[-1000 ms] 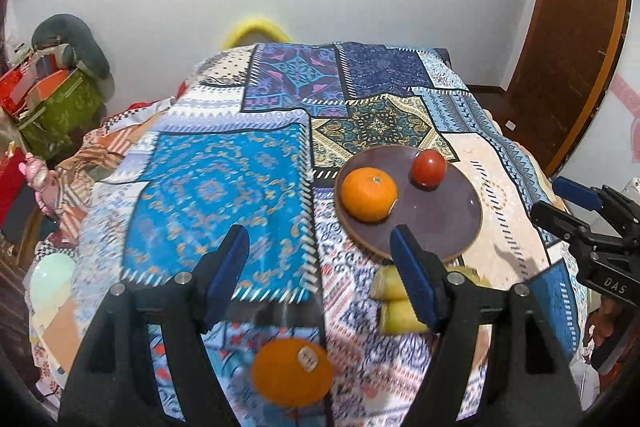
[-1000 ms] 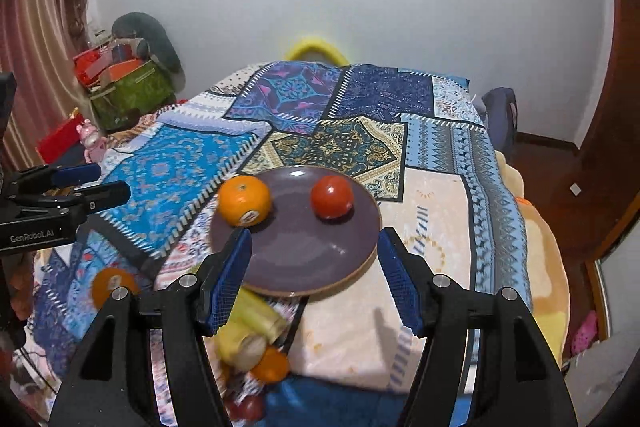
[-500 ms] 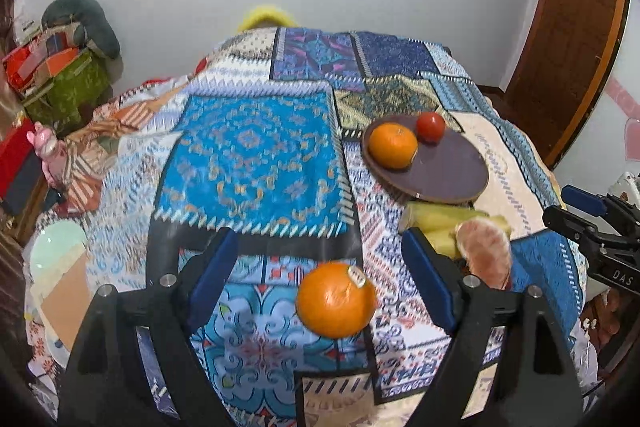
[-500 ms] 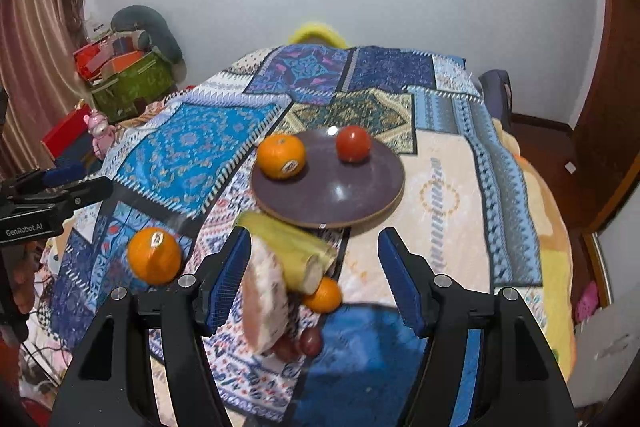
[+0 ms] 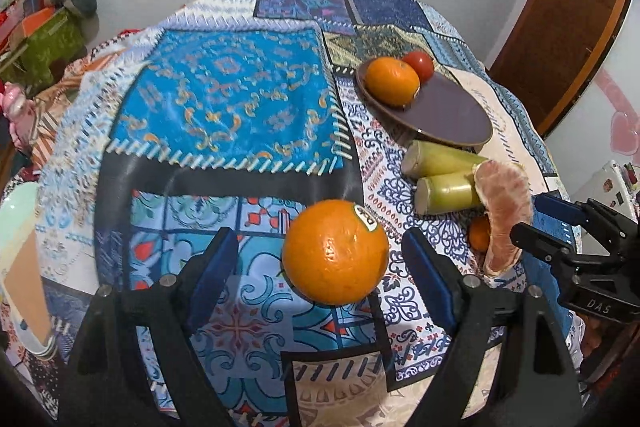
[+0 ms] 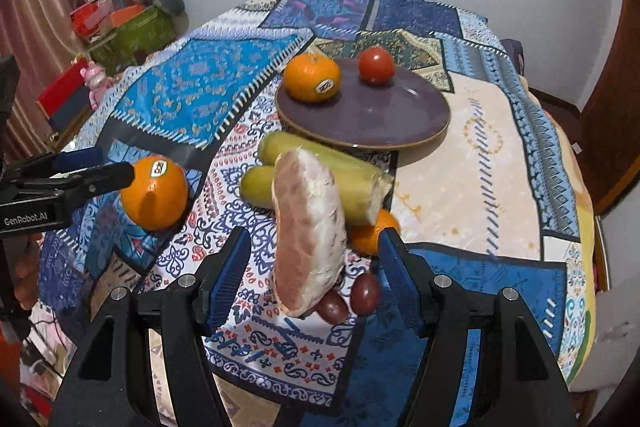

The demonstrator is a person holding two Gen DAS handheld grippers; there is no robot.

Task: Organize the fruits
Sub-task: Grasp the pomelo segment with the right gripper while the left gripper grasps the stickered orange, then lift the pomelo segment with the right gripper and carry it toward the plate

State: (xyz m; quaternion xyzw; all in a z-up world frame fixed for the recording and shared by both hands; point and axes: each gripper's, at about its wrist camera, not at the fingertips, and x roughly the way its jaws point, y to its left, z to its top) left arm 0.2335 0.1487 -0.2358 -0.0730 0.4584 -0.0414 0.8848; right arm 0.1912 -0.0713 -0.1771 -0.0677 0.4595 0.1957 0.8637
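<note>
A stickered orange [image 5: 335,251] lies on the patterned cloth between the fingers of my open left gripper [image 5: 324,273]; it also shows in the right wrist view [image 6: 155,193]. A peeled pomelo wedge [image 6: 309,233] stands on end between the fingers of my open right gripper [image 6: 314,269]. Behind it lie two yellow-green sugarcane pieces [image 6: 352,183], a small tangerine [image 6: 372,233] and two dark grapes [image 6: 354,297]. A brown plate [image 6: 384,123] holds an orange [image 6: 313,77] and a tomato [image 6: 375,65].
The table's patchwork cloth [image 5: 224,95] drops off at the near edge. A pale green dish [image 5: 20,247] sits at the far left. Bags and a cushion [image 6: 132,11] lie by the left wall. A wooden door [image 5: 560,39] is at the right.
Both grippers have pulled back and lowered toward the near fruits. The stickered orange now sits between the left fingers and the pomelo wedge between the right fingers; both look much larger.
</note>
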